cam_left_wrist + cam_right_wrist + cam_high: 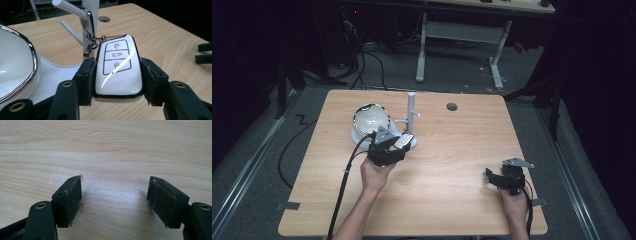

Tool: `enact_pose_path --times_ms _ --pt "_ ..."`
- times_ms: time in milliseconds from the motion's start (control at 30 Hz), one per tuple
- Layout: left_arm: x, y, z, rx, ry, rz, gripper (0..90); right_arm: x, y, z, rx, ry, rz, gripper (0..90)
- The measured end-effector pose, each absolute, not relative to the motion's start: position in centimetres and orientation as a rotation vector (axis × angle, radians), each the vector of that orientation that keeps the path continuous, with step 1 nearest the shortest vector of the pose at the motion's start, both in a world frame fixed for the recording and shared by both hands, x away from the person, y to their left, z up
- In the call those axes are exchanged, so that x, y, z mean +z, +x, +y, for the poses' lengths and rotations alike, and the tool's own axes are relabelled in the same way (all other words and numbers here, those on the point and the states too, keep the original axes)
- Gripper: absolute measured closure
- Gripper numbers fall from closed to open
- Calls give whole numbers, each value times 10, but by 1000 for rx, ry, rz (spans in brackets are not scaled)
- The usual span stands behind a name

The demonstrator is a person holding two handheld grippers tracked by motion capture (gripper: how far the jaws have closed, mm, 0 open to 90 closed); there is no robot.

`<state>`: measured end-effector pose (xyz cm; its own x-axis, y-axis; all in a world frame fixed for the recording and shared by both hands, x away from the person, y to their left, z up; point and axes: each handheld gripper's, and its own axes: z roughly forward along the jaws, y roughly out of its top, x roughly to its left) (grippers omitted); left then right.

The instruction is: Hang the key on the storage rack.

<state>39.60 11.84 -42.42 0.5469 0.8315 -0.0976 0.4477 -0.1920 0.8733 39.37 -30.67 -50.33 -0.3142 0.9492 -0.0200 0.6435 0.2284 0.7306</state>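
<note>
R gripper [497, 181] is sitting nearest the table's [452, 150] front edge, well to the right of the stand [411, 116] & well apart from it. Its jaws are standing spread w/ nothing btwn them; in the right gripper view the pads [72, 200] are hanging over bare wood.

L gripper [398, 147] is sitting farther in, just in front of the stand. It's pinching a white key fob [118, 68] by its two long sides, pads [87, 80] pressing on both edges, buttons facing up twd the camera. Fob is tilting up off the table, its top end pointing at the stand's post.

Fob's ring [90, 23] is hanging over a white peg [71, 8] sticking out of the post; a short chain & clasp [93, 42] are joining ring to fob. A second, thinner peg [71, 30] is sticking out lower down.

Just left of the post, on the same white base [56, 75], a white bowl [371, 119] w/ chrome rim is sitting tilted.

Behind the stand, to its right, a round hole [452, 106] is showing in the tabletop.
</note>
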Motion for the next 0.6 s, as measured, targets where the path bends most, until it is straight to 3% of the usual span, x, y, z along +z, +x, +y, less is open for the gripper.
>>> enact_pose_path --times_ms 600 --pt "-445 398 116 553 1882 1097 492 -503 394 -307 869 1460 2041 283"
